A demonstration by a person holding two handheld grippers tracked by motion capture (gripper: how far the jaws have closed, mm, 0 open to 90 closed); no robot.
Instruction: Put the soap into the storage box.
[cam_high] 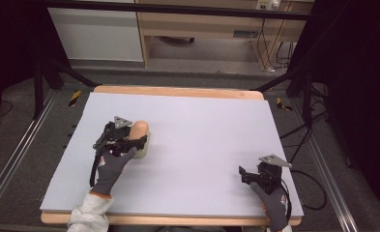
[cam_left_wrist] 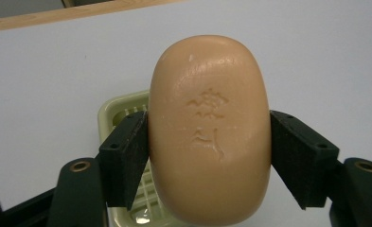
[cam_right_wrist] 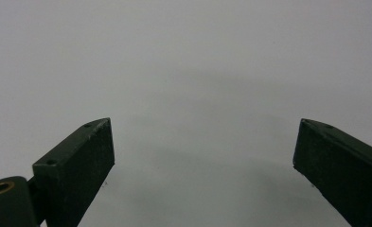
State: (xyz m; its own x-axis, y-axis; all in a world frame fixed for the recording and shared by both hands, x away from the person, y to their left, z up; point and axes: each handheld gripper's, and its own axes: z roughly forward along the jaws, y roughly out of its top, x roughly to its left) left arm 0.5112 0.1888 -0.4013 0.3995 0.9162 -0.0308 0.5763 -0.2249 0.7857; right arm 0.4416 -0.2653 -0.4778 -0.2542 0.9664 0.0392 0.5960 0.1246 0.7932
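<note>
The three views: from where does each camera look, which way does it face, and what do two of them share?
High view: sits above the person's side, faces forward and down on the table; shows both gloved hands, left gripper, right gripper.
Left gripper view: rides on the left gripper, looks along its jaws, shut on the soap bar over a green soap dish.
Right gripper view: rides on the right gripper, faces bare table surface between open jaws.
Shared: high and left gripper views both show the soap bar.

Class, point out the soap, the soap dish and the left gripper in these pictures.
Soap (cam_left_wrist: 209, 127): left gripper view, on its embossed face.
Soap dish (cam_left_wrist: 115, 109): left gripper view, on its pale green rim.
Left gripper (cam_left_wrist: 208, 156): left gripper view, midway between its fingertips, which clamp the soap.
</note>
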